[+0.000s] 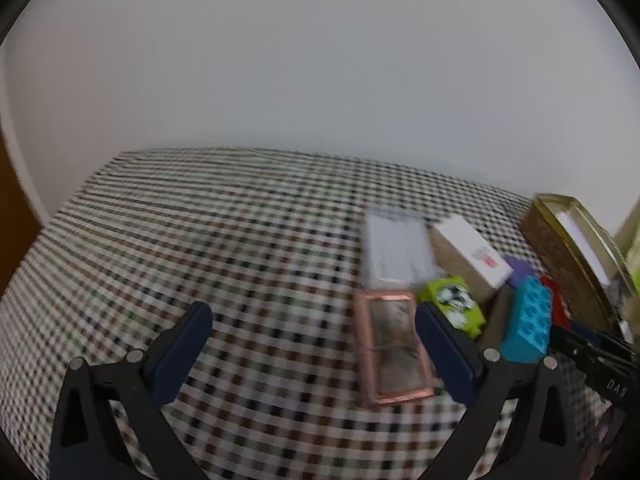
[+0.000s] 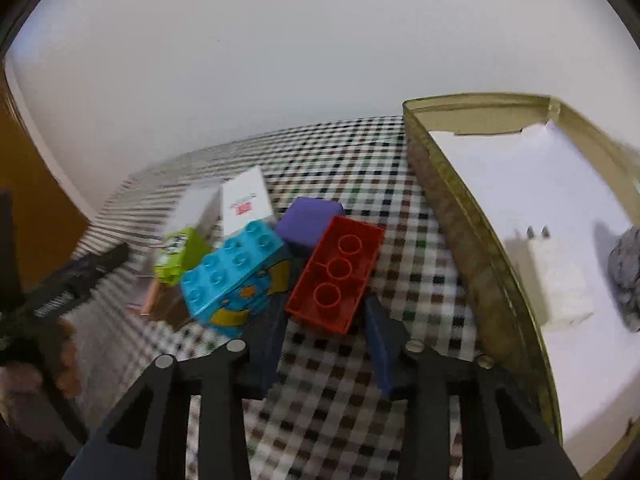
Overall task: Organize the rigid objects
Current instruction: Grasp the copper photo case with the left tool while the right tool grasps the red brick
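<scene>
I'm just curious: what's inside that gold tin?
Inside the gold tin, on white paper lining, sit a white plug adapter and something grey cut off by the picture's edge. The near end is out of view.

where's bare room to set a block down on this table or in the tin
Bare checked tablecloth lies left of the pink frame. The gold tin has bare white lining toward its far wall. Crowded: the pile around the blue brick and red brick.
</scene>
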### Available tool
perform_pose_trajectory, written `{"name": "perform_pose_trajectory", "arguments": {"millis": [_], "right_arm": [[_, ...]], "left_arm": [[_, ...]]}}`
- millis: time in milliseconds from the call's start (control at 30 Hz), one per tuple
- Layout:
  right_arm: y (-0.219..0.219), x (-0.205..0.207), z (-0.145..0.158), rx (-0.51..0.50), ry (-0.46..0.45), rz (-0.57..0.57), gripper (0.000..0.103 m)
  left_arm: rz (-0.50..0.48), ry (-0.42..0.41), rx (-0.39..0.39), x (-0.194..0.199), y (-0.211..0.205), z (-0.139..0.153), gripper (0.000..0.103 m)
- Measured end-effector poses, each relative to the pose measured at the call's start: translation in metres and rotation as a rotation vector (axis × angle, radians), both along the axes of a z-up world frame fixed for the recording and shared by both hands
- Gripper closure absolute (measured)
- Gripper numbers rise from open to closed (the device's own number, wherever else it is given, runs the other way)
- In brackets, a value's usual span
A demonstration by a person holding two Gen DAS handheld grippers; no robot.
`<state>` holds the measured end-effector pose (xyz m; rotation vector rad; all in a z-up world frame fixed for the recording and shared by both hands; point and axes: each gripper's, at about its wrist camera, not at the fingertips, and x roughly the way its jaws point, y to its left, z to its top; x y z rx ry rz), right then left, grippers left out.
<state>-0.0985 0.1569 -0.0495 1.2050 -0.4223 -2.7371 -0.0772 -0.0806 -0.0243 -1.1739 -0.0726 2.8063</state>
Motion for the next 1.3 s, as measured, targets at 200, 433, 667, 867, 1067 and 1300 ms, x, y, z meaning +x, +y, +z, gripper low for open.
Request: {"name": "perform_pose_trajectory", "arguments": {"millis": [200,433,667,867,1067,1300], "right_arm": [[0.002,0.027,0.011,0.017,0.070,0.019,0.066],[0.001,0.026,0.007,0.084,0.026,0.021,0.067],[-0.010,0.007,0.007,0.136,0.014,-0.012,0.047],[-0.022,-0.010,0.001,0.218,-0.044,-0.012,0.047],[-0.022,-0.009,0.002,0.243,-0.043,-0.025,0.065],[-0.008,0.004,0.006,0.155,-0.026,-0.029,0.069]], "left_arm": [[-0.069,-0.030,-0.033,0.001,0.012,-0.006,0.001],[-0.063,-0.070,-0.079,-0.003,0.015,-0.018,0.000],[-0.059,-0.072,-0.082,-0.002,0.013,-0.018,0.000],[-0.051,-0.074,-0.075,-0.001,0.017,-0.019,0.001],[-0.101,-0.121,-0.109,-0.003,0.033,-0.026,0.003],[-0.054,-0.098,-0.080,-0.004,0.016,-0.018,0.056]]}}
